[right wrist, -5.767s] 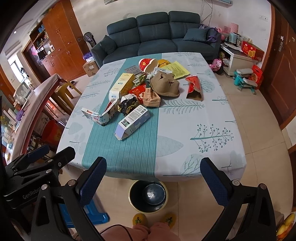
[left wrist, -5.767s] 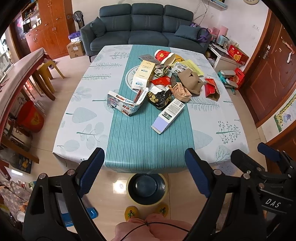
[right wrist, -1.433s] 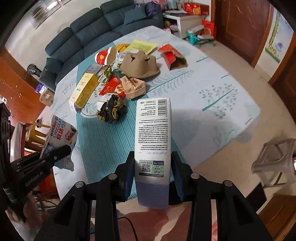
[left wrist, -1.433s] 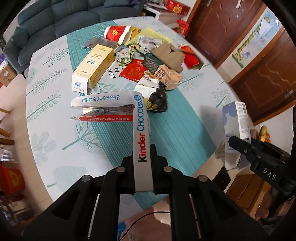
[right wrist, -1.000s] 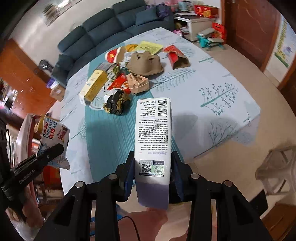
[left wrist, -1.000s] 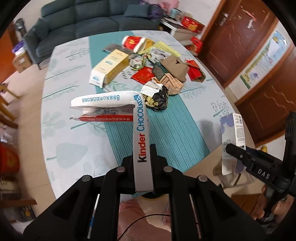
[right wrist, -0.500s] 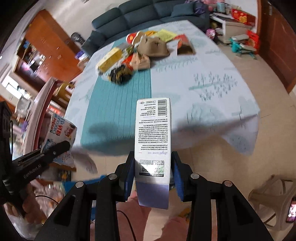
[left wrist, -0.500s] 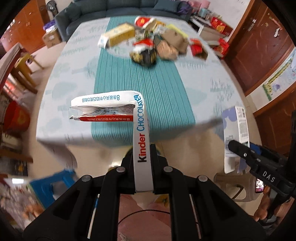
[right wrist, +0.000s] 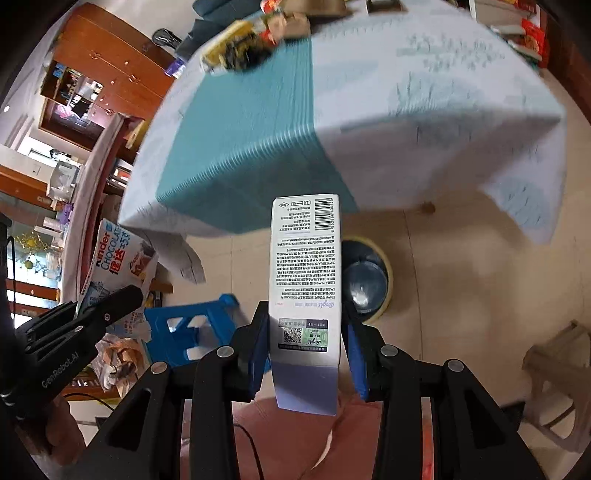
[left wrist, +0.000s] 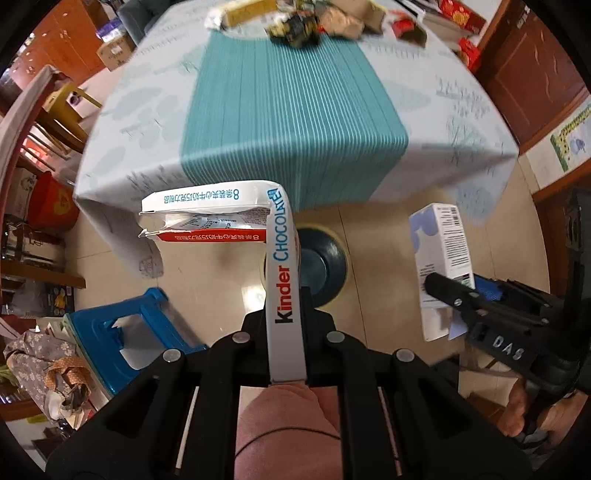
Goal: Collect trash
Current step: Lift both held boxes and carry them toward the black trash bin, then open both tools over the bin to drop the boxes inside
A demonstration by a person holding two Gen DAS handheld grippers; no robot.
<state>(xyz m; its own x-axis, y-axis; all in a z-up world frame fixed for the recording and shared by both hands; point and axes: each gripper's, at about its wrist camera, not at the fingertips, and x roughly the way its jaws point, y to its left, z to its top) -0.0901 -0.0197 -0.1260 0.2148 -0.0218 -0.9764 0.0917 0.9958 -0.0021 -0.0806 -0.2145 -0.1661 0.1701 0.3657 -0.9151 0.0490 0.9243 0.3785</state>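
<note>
My left gripper [left wrist: 286,314] is shut on a flap of the torn white Kinder chocolate box [left wrist: 207,214], which hangs open above the floor. My right gripper [right wrist: 304,332] is shut on a tall white and lilac carton [right wrist: 304,266], printed side up. Both point steeply down at a dark round trash bin [left wrist: 325,262] with a pale rim, standing on the floor just past the table's front edge. In the right wrist view the bin [right wrist: 365,280] lies right behind the carton. The left wrist view also shows the carton [left wrist: 441,254] at right; the right wrist view shows the Kinder box [right wrist: 118,266] at left.
The table [left wrist: 295,110] with its teal runner and white cloth fills the upper part, with a heap of wrappers and boxes [left wrist: 306,18] at its far end. A blue plastic stool [left wrist: 129,332] stands left of the bin, a beige stool [right wrist: 554,365] at right. A pink trouser knee [left wrist: 284,424] is below.
Both grippers have swung down and back from over the table to beyond its front edge, still holding their boxes. The trash bin has come into view beneath them.
</note>
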